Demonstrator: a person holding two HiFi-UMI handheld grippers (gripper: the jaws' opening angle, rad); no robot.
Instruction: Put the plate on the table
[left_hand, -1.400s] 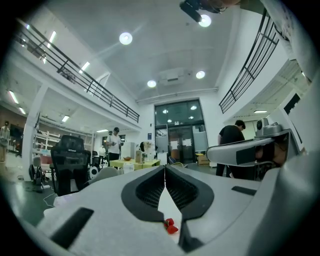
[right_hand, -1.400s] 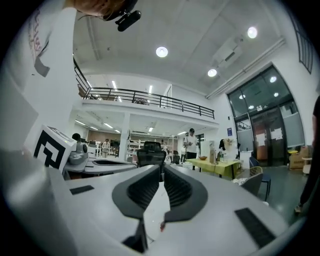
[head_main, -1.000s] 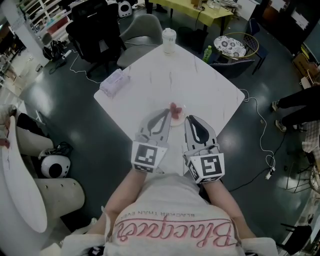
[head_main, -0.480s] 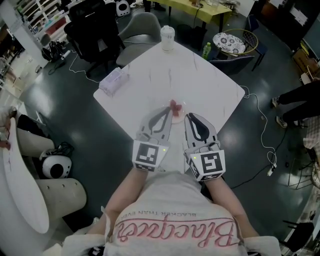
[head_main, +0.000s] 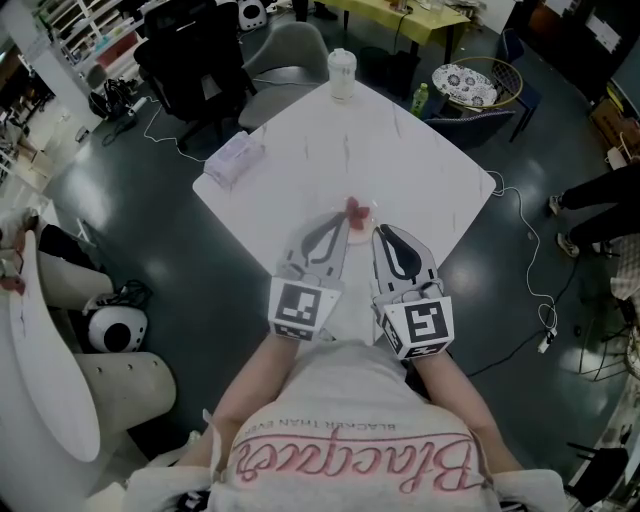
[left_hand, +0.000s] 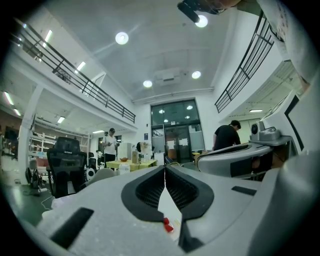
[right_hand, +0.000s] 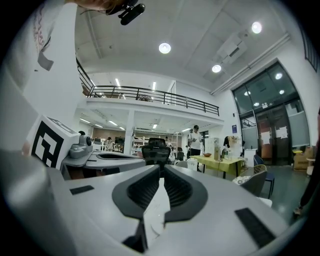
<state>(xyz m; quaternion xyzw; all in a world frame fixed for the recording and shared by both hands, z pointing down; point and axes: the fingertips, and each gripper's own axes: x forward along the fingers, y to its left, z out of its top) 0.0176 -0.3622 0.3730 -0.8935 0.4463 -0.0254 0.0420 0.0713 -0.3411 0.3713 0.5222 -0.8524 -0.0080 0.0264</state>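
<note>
The person is standing at the near corner of the desk (head_main: 420, 150), holding both grippers low and side by side over it. The plate (head_main: 358, 230) is showing just ahead of the two tips. It is a pale, half-clear thing with some red bits (head_main: 352, 209) on it. The left gripper (head_main: 335, 224) is pointing at its left rim and the right gripper (head_main: 381, 233) at its right rim, each tip touching the plate or just beside it.

Both pairs of fingers (left_hand: 145, 192) are sitting closed. In each gripper view the tips are meeting in a thin line. Only white desk, and on the left side the red bits, is showing through the gap lower down. I am not making out any rim pinched between them, though something that thin and clear could be escaping me.

From above, the plate is looking flat against the desk, not tilted. I cannot tell for sure whether it is resting there or hanging just over the top. My guess is that the job is all but finished, with the plate at its place on the desk. What is remaining, if anything, is letting the rim go and drawing both grippers back toward the body without dragging the plate or tipping the red bits off.
</note>
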